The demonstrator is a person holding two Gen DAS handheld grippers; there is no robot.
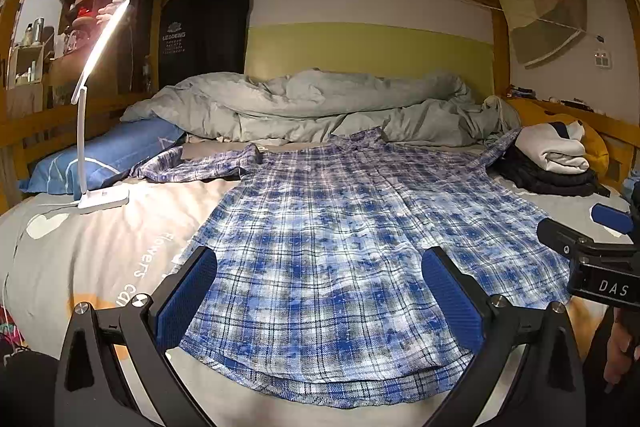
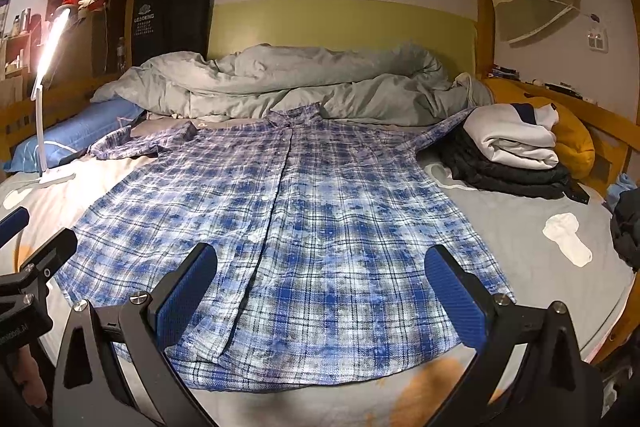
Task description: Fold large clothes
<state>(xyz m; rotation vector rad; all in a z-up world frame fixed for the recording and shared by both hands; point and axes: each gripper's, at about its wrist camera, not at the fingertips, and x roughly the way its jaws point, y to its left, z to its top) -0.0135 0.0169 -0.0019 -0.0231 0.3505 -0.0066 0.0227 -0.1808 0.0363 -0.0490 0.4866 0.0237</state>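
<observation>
Nearest, left gripper [image 1: 319, 301] fingers spread wide, nothing held, hovering over the hem end of the plaid shirt [image 1: 340, 247]. Right gripper [image 2: 321, 301] same: fingers wide apart, empty, over the hem on the other side. Each gripper shows at the edge of the other's view, side by side, apart from each other. A bit of a hand shows at the lower right edge of the left view.

Shirt lies flat, front up and buttoned, on the bed sheet [image 2: 540, 267], hem toward the grippers, collar away. Hem runs just ahead of and between both sets of fingers; whether any finger touches the cloth, cannot tell.

Handling guess: thin woven fabric, light, floppy, no stiffness, will sag and drag on the sheet, not fragile. Best hold looks like a pinch at the hem corners or side seams, one gripper each, then the sleeves.

Further out, left sleeve [image 1: 192, 167] sprawls crumpled toward the blue pillow [image 1: 104, 159] and the lit desk lamp [image 1: 86, 131]. Right sleeve runs up against the folded clothes stack [image 2: 512, 155]. Beyond the collar, bunched grey duvet [image 2: 288, 83] along the headboard.
</observation>
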